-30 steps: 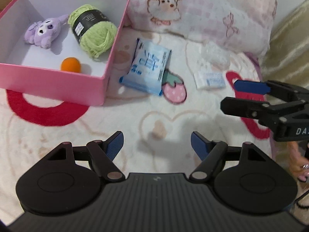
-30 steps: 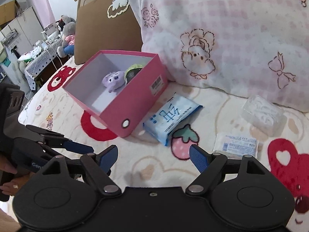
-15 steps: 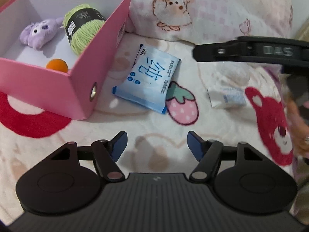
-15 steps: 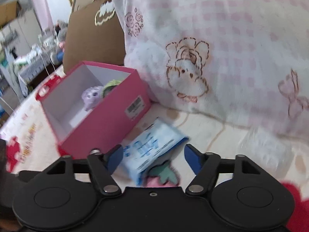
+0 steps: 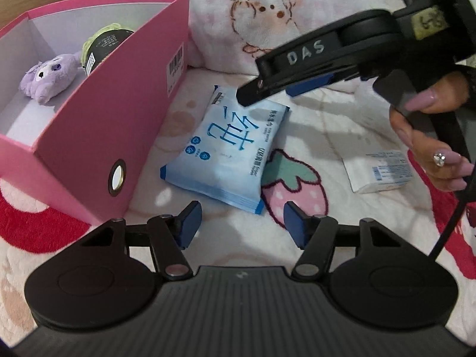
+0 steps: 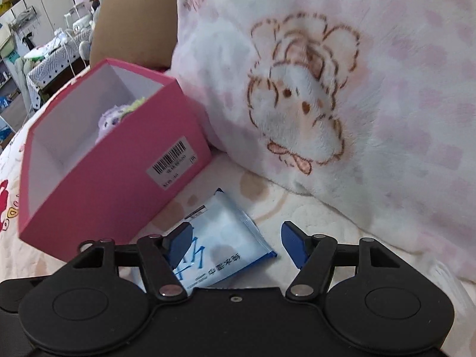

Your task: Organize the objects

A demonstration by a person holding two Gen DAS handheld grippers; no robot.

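Observation:
A blue wet-wipes packet (image 5: 226,151) lies on the blanket just right of the pink box (image 5: 98,136). The box holds a purple plush (image 5: 49,77) and green yarn (image 5: 102,44). My left gripper (image 5: 241,226) is open, just short of the packet's near edge. My right gripper (image 6: 236,241) is open, low over the packet's (image 6: 220,238) far end, with its jaws on either side; in the left wrist view its fingertips (image 5: 250,93) hang above the packet's top corner. A small white tissue pack (image 5: 379,171) lies to the right.
A large pink checked pillow (image 6: 342,89) with an animal print rises right behind the packet and box. A brown cushion (image 6: 134,17) stands behind the box. The person's hand (image 5: 431,136) holds the right gripper's handle over the tissue pack.
Both grippers moved in toward the blue packet. The right gripper swung in from the right and dropped over the packet's far end. The left gripper came closer to its near edge.

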